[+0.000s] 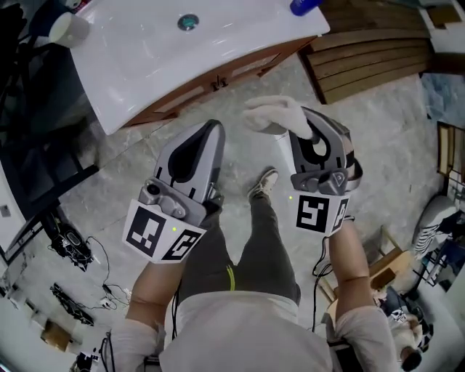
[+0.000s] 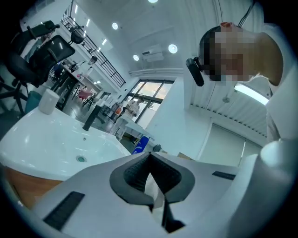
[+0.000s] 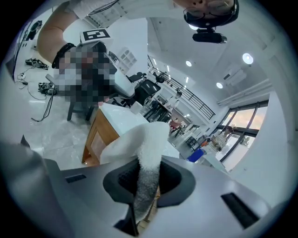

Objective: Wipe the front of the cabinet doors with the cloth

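Observation:
A white cloth sticks out of my right gripper, which is shut on it; in the right gripper view the cloth rises from between the dark pads. The wooden cabinet doors run under a white sink top, a little ahead of both grippers. The cabinet also shows at left in the right gripper view. My left gripper is held beside the right one, short of the cabinet. It is shut with nothing in it, its pads meeting at the tip.
On the sink top stand a white cup and a blue bottle. A black faucet rises behind the basin. Wooden slats lie to the right. Cables clutter the floor at left. The person's shoe is below the grippers.

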`<control>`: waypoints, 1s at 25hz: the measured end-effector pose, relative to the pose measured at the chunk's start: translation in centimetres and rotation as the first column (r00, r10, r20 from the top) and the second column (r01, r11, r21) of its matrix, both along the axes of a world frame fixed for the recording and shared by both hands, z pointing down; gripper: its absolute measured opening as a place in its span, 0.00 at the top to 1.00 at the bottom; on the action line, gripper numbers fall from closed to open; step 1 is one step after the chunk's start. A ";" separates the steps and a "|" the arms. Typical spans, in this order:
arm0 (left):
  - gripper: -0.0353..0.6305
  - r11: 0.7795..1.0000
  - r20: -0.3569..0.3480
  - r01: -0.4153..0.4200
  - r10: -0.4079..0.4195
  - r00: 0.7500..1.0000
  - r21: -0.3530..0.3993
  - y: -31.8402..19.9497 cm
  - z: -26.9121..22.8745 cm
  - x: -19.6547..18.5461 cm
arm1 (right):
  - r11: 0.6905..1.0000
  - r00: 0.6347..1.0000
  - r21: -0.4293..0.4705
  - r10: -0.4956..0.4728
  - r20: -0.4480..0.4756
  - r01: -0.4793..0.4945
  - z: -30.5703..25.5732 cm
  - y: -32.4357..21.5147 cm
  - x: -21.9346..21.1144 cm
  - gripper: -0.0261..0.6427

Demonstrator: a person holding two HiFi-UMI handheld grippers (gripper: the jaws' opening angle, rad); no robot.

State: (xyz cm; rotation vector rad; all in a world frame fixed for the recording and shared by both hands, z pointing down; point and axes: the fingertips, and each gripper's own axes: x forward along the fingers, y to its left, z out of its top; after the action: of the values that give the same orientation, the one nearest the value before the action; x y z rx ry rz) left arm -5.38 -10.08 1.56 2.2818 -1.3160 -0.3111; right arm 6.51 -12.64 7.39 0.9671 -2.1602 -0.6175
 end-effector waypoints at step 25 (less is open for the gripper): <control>0.92 0.983 -0.035 0.062 -0.057 0.998 0.174 3.5 -23.2 0.1 | 0.993 0.998 0.106 0.052 0.034 -0.055 -24.5 5.5 4.7 0.86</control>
State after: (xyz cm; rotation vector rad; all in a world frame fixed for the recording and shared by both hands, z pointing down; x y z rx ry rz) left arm -5.29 -6.59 -21.66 2.3738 -1.3935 -0.4973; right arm 11.25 -7.10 -17.07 1.0949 -2.1385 -0.7026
